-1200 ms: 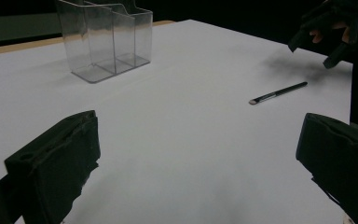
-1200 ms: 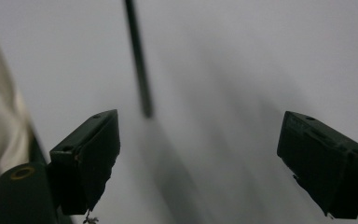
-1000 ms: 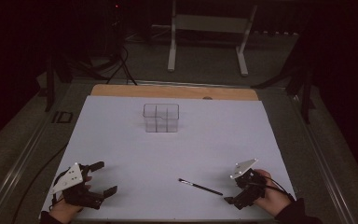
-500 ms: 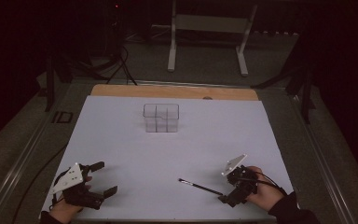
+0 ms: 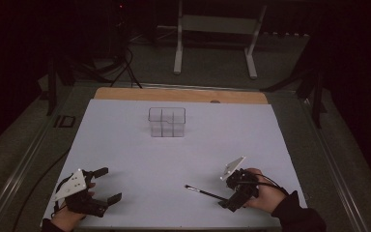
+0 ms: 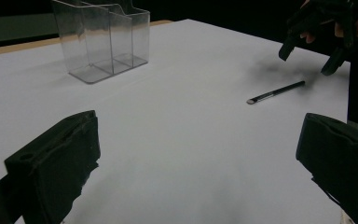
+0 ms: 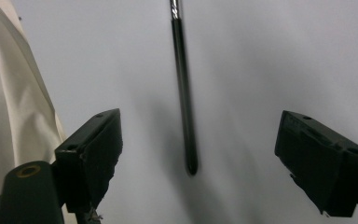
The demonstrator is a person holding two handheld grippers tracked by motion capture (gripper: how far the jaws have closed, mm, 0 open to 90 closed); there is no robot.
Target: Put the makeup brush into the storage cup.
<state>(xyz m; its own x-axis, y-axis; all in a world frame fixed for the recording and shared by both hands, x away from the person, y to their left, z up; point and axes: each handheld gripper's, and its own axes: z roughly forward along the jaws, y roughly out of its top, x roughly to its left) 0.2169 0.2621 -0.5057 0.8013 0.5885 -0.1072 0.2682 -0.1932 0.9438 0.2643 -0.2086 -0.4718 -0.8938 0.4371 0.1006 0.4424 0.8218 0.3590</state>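
we are lining our right gripper [image 5: 232, 195] up on the thin black brush [image 5: 205, 193], which lies flat on the white counter [image 5: 125, 145] at its 9 o'clock. its jaws, released, have just been closing with nothing pinched yet. next: lower and clench. left gripper [image 5: 107, 184] rests released. dark room around; clear organizer [image 5: 167, 122] at 12 o'clock.

- One slim black brush [image 5: 204, 193] (silver ferrule, lying flat on the white sheet).
- One clear plastic organiser [image 5: 167, 122], split into compartments; their exact number is hard to tell.
- Two handheld grippers: the left gripper [image 5: 105, 184] and the right gripper [image 5: 229, 195], two black jaws each.
- One tabletop [image 5: 183, 94].
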